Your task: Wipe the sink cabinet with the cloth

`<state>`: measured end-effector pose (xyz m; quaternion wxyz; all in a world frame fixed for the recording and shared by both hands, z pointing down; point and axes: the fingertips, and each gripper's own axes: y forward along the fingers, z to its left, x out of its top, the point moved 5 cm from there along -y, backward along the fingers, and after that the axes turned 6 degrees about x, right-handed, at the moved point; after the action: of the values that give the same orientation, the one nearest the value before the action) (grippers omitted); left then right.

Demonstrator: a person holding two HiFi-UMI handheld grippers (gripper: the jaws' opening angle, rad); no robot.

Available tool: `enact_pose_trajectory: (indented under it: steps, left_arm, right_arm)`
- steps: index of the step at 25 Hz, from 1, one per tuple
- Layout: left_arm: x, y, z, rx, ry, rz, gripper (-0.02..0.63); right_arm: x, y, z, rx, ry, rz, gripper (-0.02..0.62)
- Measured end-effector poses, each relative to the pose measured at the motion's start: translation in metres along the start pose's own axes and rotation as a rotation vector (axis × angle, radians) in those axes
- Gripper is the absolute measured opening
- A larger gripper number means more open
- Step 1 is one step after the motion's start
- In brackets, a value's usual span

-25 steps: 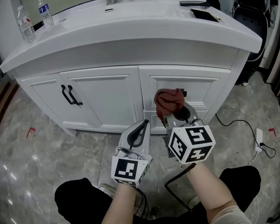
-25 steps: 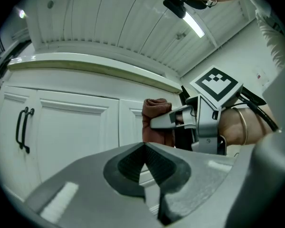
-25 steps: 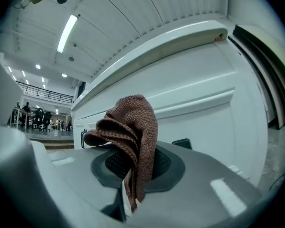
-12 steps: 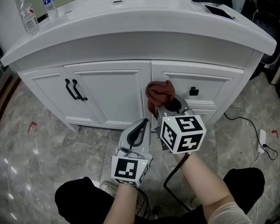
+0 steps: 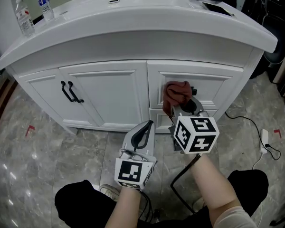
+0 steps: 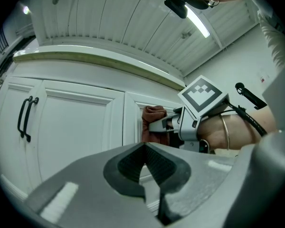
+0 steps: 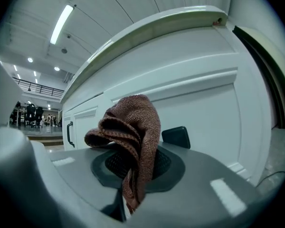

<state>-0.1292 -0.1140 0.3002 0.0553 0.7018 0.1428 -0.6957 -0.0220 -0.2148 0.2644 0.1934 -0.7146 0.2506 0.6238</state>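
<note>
The white sink cabinet stands before me, with two doors on the left and drawers on the right. My right gripper is shut on a reddish-brown cloth and holds it against the top drawer front, beside a black knob. In the right gripper view the cloth bunches out of the jaws in front of the knob. My left gripper hangs lower, shut with nothing in it, away from the cabinet. The left gripper view shows the cloth on the drawer.
Two water bottles stand on the countertop's left end. Dark flat items lie on its right end. Two black handles sit on the left doors. A cable and power strip lie on the marble floor at right.
The right gripper carried the cloth left across the cabinet front, then back right onto the top drawer near the knob. The left gripper stayed in place.
</note>
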Motion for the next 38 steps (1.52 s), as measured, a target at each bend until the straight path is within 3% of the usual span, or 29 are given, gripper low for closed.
enact_pose_trajectory:
  steps: [10,26,38]
  left_arm:
    - [0.000,0.012,-0.013,-0.023,-0.006,-0.001,0.000]
    - [-0.005,0.025,-0.046,-0.087,0.012,0.013,0.000]
    - [-0.014,0.041,-0.063,-0.109,-0.007,0.035,0.000]
  right_arm:
    - [0.005,-0.024,-0.011,-0.067,-0.080,-0.010,0.077]
    - [0.010,-0.058,-0.067,-0.171,-0.008,-0.037,0.078]
    - [0.011,-0.061,-0.090,-0.167,-0.013,-0.032,0.080]
